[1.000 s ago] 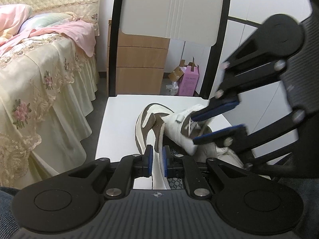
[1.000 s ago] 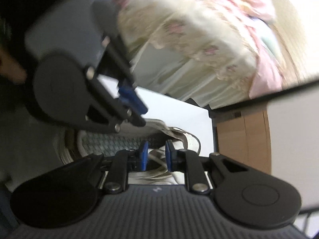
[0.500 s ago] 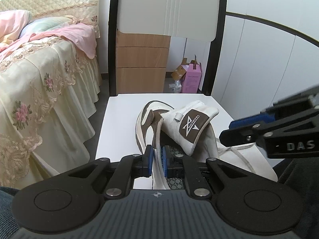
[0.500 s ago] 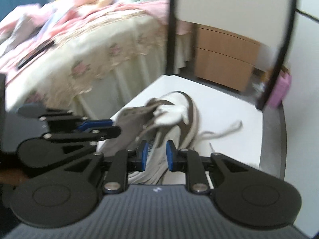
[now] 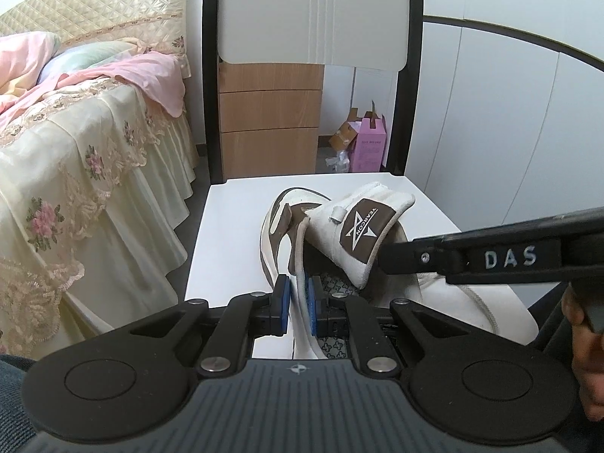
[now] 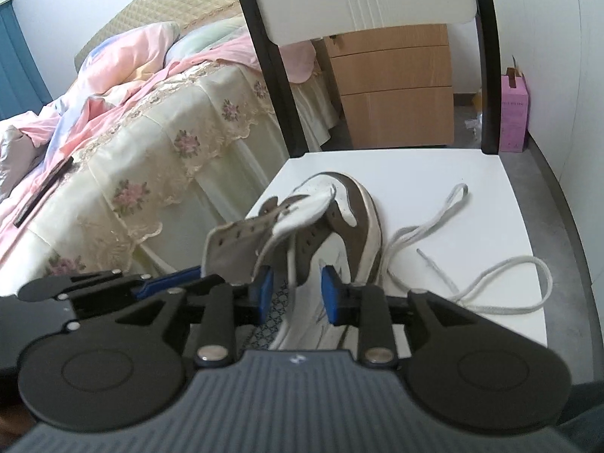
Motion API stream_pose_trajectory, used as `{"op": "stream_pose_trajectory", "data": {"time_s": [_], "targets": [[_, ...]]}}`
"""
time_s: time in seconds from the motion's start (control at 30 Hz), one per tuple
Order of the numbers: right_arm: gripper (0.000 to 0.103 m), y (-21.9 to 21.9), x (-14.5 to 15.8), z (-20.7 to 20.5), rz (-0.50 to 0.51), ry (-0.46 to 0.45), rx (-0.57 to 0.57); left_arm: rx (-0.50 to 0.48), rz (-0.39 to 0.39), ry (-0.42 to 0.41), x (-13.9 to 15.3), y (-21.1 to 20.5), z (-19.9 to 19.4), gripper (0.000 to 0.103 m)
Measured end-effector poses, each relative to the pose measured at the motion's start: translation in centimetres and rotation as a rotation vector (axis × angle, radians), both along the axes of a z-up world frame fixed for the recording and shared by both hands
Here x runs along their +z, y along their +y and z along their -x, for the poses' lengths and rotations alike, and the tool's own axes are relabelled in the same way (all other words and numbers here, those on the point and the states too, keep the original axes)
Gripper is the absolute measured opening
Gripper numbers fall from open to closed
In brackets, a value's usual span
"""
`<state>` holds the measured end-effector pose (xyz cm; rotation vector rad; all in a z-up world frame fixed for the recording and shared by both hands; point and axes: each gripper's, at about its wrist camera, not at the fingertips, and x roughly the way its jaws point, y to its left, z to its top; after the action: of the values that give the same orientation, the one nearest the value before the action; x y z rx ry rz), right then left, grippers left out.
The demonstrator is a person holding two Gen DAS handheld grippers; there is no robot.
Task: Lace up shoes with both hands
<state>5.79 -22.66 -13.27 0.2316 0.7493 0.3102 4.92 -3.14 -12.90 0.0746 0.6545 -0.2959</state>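
A white and brown shoe lies on the white chair seat, toe pointing away, its tongue flipped up. My left gripper is shut on the shoe's left collar edge. The same shoe shows in the right wrist view, where my right gripper has its jaws opening. The shoe's right side wall stands between the pads, and they do not press on it. A loose white lace curls on the seat to the right of the shoe. The left gripper holds the left eyelet flap.
The chair's black frame and white backrest rise behind the shoe. A bed with a lace-trimmed cover stands close on the left. A wooden drawer unit and a pink box stand on the floor beyond. A white wall runs on the right.
My right gripper rolled from sideways to level, came down from over the tongue to the shoe's right side, and its jaws widened. The left gripper kept its hold and stayed put.
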Motion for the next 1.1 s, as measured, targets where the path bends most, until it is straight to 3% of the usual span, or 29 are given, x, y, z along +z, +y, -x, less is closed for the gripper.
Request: {"op": "stream_pose_trajectory", "data": {"time_s": [0.07,0.13,0.23,0.3,0.33,0.57,0.83,1.1], "targets": [[0.028,-0.2,-0.3,-0.2,-0.005,0.003,0.003,-0.006,-0.003,-0.002,0.0,-0.1,0.1,0.017],[0.028,-0.8,-0.5,-0.6,-0.041,0.006,-0.007,-0.016,0.003,-0.001,-0.1,-0.3,0.1,0.03],[0.027,-1.7,-1.0,-1.5,-0.111,0.03,-0.014,-0.03,-0.016,-0.017,0.0,-0.8,0.4,0.037],[0.017,-1.9,-1.0,-1.8,-0.144,0.036,-0.002,-0.038,-0.021,-0.03,0.1,-1.0,0.7,0.047],[0.017,-2.1,-1.0,-1.9,-0.164,0.041,-0.001,-0.045,-0.023,-0.039,0.3,-1.1,0.8,0.051],[0.014,-4.2,-1.6,-2.3,-0.319,0.102,-0.031,-0.137,-0.108,-0.124,1.2,-2.5,1.6,0.059],[0.013,-5.0,-1.4,-2.3,-0.37,0.119,-0.022,-0.222,-0.226,-0.129,1.1,-5.1,0.8,0.059],[0.013,-5.9,-1.6,-2.4,-0.41,0.135,-0.041,-0.283,-0.415,-0.159,1.0,-7.2,-0.1,0.061]]}}
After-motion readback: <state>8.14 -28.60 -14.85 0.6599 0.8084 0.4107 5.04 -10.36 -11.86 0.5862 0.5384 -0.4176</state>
